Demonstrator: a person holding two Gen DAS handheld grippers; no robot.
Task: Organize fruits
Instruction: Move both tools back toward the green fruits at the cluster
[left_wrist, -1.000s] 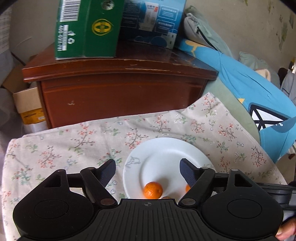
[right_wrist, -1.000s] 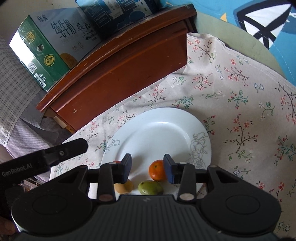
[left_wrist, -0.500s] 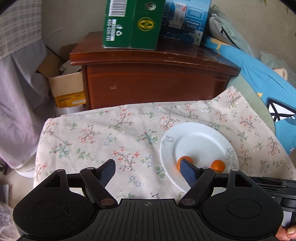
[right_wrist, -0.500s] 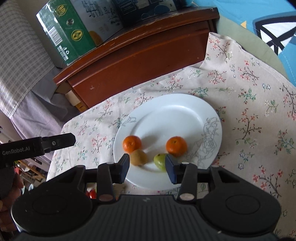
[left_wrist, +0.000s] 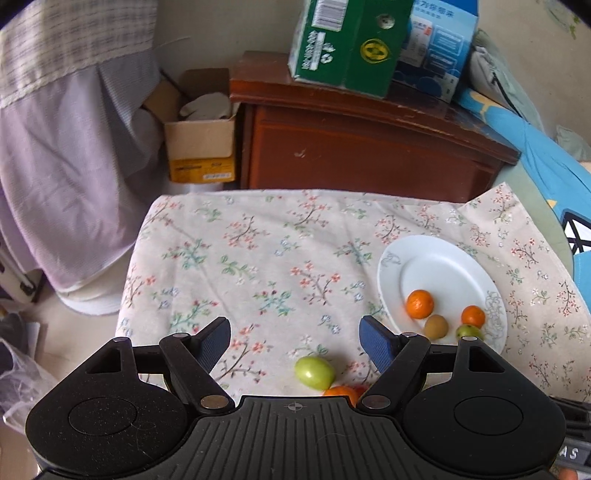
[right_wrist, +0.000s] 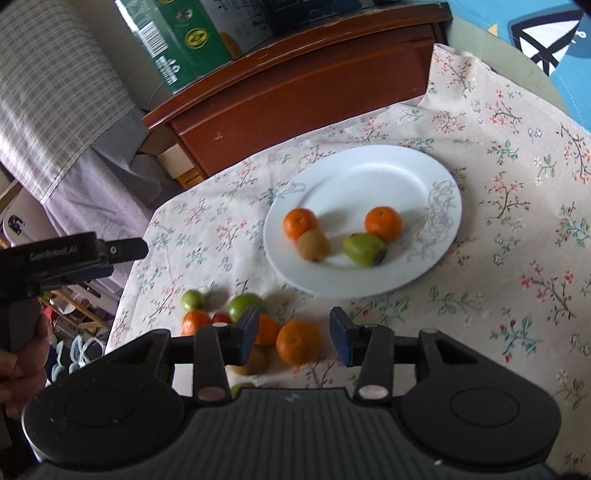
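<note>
Nearest, the right gripper (right_wrist: 293, 334) hangs with jaws apart and nothing clamped, having just widened a little, over loose fruit (right_wrist: 298, 341) at the near edge of the floral tablecloth (right_wrist: 517, 229). The left gripper (left_wrist: 295, 341) gapes wide above a green fruit (left_wrist: 314, 371). Farther in, the white plate (right_wrist: 369, 173) carries two oranges (right_wrist: 383, 224), a kiwi (right_wrist: 313, 244) and a green fruit.

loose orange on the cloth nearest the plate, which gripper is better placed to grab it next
Right, probably. The right gripper is open and empty, and the loose orange lies almost between its fingertips, close to the plate. The left gripper, also open, lines up with a green fruit instead.
</note>
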